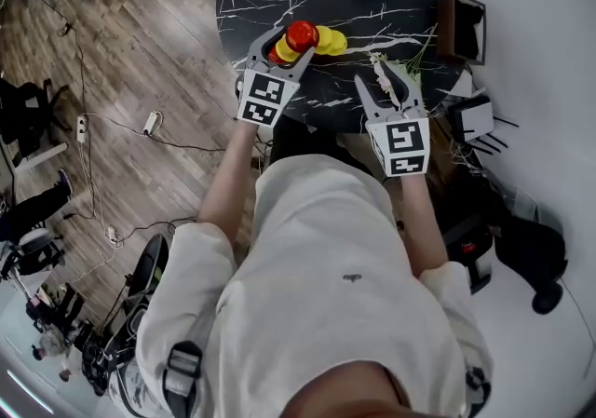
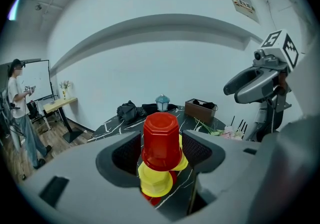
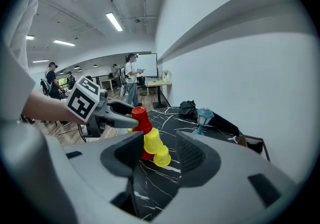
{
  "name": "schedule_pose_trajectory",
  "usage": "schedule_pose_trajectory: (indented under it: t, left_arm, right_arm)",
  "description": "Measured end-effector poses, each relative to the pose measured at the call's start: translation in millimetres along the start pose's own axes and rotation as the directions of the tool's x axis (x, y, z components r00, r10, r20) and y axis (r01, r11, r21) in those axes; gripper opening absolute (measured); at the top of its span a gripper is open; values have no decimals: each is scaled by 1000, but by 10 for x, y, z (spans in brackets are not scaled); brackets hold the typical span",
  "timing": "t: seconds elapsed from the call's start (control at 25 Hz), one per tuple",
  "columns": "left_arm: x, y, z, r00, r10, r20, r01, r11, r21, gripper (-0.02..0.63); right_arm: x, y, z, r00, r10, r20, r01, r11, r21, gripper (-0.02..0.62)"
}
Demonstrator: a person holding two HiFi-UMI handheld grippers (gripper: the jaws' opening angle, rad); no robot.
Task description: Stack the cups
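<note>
Now | left tool (image 1: pixel 285 47) released around red cup (image 2: pixel 161 140) | right tool (image 1: pixel 385 81) released | both angled down

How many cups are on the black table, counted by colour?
Red cups: 2
Yellow cups: 2
Total: 4 cups in view

Left claw (image 1: pixel 287 42), right claw (image 1: pixel 384 81) both open, angled downward, side by side.
</note>
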State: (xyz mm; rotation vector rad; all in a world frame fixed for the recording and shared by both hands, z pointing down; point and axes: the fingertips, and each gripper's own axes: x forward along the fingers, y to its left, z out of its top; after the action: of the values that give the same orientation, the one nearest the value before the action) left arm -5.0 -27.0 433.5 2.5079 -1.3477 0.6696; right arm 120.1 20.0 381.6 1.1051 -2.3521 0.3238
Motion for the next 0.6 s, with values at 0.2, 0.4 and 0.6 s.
schedule_pose_trajectory:
  t: [0.2, 0.4, 0.6]
  left_arm:
    - [-112, -17, 63, 999, 23, 23, -23, 1000, 2, 245]
    - [-320, -121, 85, 998, 36, 51, -36, 999, -15, 244]
    - [-586, -211, 5, 995, 75, 59, -72, 996, -49, 244]
  right_arm:
    - [-31, 37, 3, 1000, 12, 15, -12, 1000, -11, 202]
    - [-80, 111, 8, 999, 29, 36, -28, 999, -26, 202]
    - [-126, 199, -30, 998, 50, 47, -48, 998, -46, 196]
